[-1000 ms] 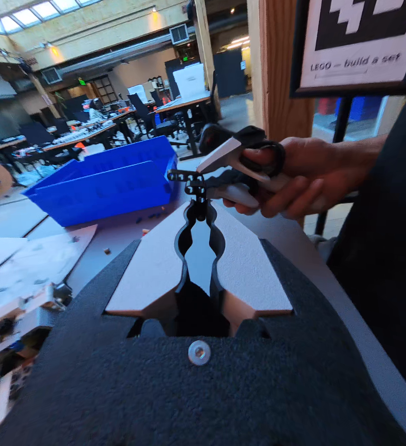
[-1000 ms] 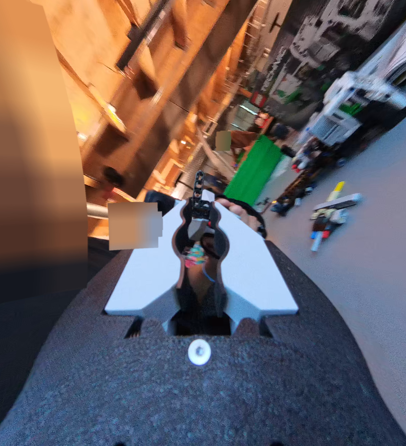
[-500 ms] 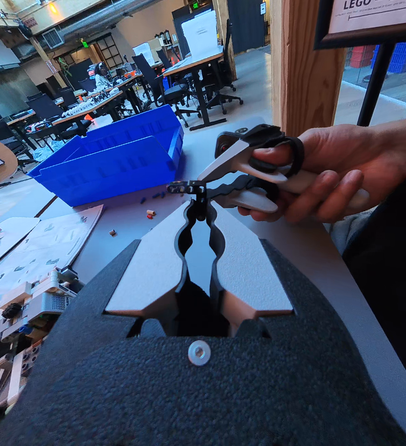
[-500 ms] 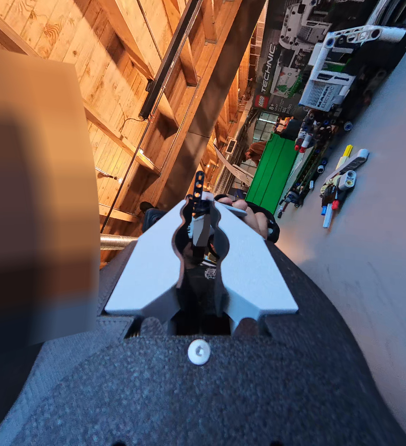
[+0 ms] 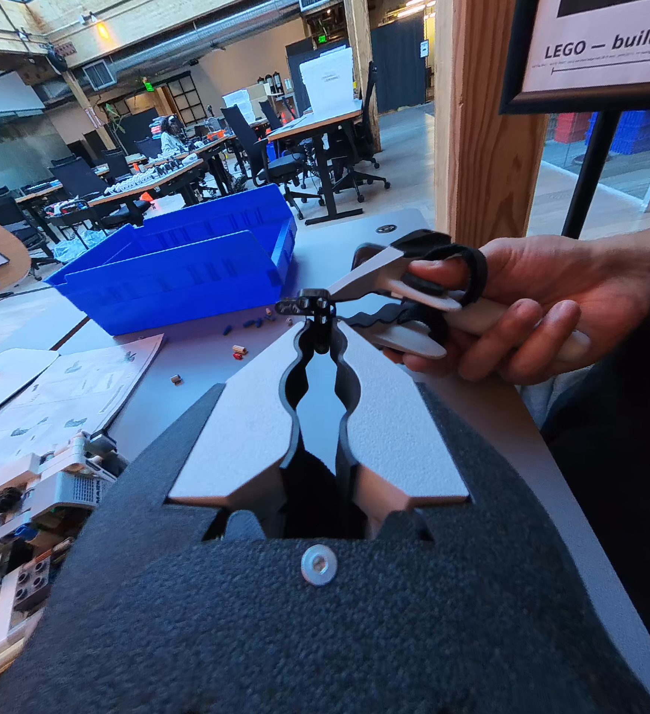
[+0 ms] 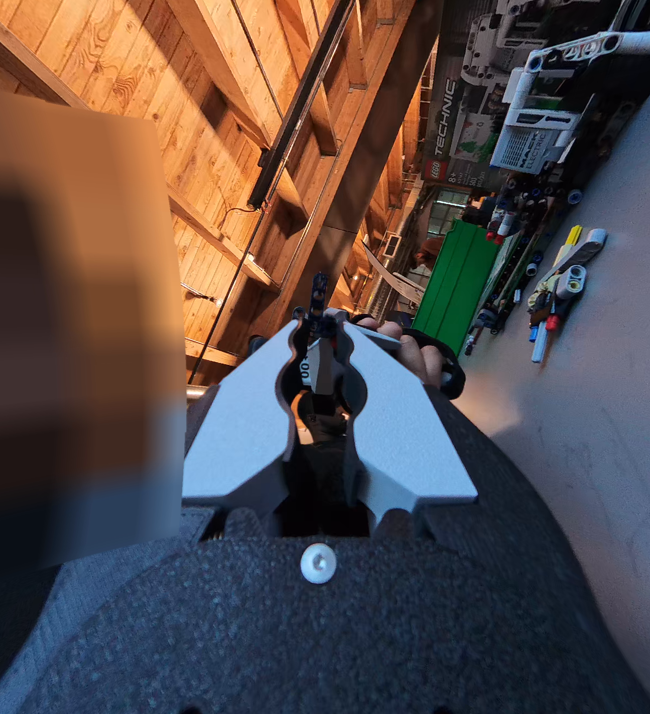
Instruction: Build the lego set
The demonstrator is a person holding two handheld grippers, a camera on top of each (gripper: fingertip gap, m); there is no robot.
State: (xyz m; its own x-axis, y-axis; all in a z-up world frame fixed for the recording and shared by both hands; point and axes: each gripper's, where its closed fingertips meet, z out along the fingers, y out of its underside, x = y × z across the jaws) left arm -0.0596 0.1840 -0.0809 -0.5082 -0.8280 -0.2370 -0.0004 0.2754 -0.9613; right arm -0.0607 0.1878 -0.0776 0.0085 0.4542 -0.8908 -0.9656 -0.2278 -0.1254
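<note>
A small black lego beam piece with pins [image 5: 304,305] is held above the grey table [image 5: 199,359]. My left gripper [image 5: 321,328] is shut on its lower stem. My right gripper [image 5: 338,307] comes in from the right in a person's hand [image 5: 539,309], and its jaws close on the piece's right end. In the right wrist view the thin black beam [image 6: 319,295] sticks up between the right gripper's tips [image 6: 321,324]. The left gripper's grey finger [image 6: 323,367] shows behind it.
A blue bin [image 5: 184,270] stands at the back of the table, with small loose parts [image 5: 238,349] in front of it. An instruction booklet [image 5: 76,394] and a part-built white model [image 5: 37,498] lie to the left. A wooden post [image 5: 481,135] stands at the right. The right wrist view shows a green bin [image 6: 458,278] and loose parts [image 6: 562,293].
Both grippers have stayed on the black piece. The pair has moved down towards the table, and the right wrist view has rolled and steadied.
</note>
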